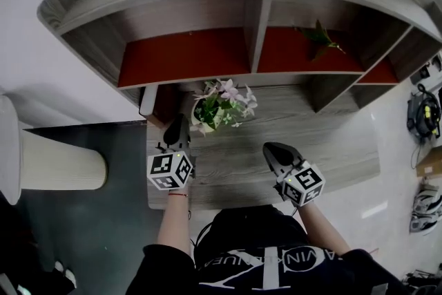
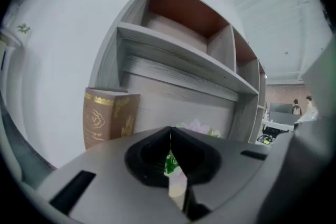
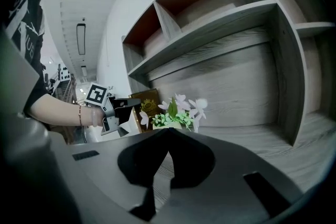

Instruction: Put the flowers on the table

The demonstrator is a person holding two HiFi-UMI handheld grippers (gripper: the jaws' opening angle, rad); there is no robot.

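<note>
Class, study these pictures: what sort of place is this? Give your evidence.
Probably a staged home corner inside a lab or workshop: a grey wood-grain desk with red-backed shelves, a pot of pink flowers on it, and cables and gear lying beside it.

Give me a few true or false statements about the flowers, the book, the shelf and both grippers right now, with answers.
1. The flowers stand on the wooden table. True.
2. The left gripper is clamped on the flowers. False: its jaws are together with nothing between them, and the flowers stand beyond its tips.
3. A brown book with gold print stands beside the flowers. True.
4. Every compartment of the red-backed shelf is empty. False: one holds a green plant.
5. The right gripper has its jaws wide apart. False: they are together.
</note>
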